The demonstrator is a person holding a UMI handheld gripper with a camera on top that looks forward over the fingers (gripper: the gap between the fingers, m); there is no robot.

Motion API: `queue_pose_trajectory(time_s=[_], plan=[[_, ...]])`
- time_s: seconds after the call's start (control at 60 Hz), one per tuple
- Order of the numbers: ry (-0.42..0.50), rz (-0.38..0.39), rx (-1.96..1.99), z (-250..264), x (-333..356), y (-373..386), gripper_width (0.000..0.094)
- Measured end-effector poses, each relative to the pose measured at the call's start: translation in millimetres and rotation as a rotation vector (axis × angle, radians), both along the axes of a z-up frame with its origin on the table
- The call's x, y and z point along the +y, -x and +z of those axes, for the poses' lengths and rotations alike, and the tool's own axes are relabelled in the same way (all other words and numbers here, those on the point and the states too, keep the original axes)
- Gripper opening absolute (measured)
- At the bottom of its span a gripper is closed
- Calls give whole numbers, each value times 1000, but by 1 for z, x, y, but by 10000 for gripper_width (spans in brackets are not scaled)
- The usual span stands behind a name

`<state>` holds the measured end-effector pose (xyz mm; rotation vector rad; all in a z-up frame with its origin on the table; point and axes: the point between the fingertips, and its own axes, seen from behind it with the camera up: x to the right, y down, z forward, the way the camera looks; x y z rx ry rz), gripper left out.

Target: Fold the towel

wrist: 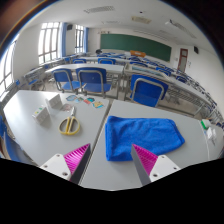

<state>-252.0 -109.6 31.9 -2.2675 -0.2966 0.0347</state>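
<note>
A blue towel (141,135) lies flat on the grey table (100,170), just ahead of my fingers and mostly ahead of the right one. My gripper (110,160) is open and empty, held above the table. Its two pink pads stand wide apart; the right finger (148,160) overlaps the towel's near edge in view, and the left finger (73,158) is over bare table. Nothing is between the fingers.
A white box (47,107) and a small round dish with sticks (69,125) sit on the left table. Coloured items (92,100) lie farther back. Blue chairs (146,92) and rows of desks fill the room beyond, with a green chalkboard (135,43) on the far wall.
</note>
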Motion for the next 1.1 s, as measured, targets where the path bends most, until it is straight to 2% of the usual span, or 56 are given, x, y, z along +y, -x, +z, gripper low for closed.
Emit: queue_pose_trajectory(time_s=[0.167,0.233,0.3,0.35,0.417,0.45,0.483,0.633,0.8,0.9,1.017,1.067,1.1], plan=[[40,22,-10,-38,56,0,819],[31,34,-7,-43,67,-1,754],[17,54,-23,-43,74,-3,584],[2,67,-42,-43,76,-7,398],[-17,93,-67,-44,79,-7,217],[-30,93,-90,-41,80,-16,74],[-34,98,-85,-40,80,-17,39],[35,85,0,-32,79,-12,34],[26,73,260,44,87,15,33],[-16,27,329,76,102,-16,32],[-30,-34,287,75,125,-70,36],[-15,-62,256,59,129,-93,111],[-4,-73,243,47,130,-113,248]])
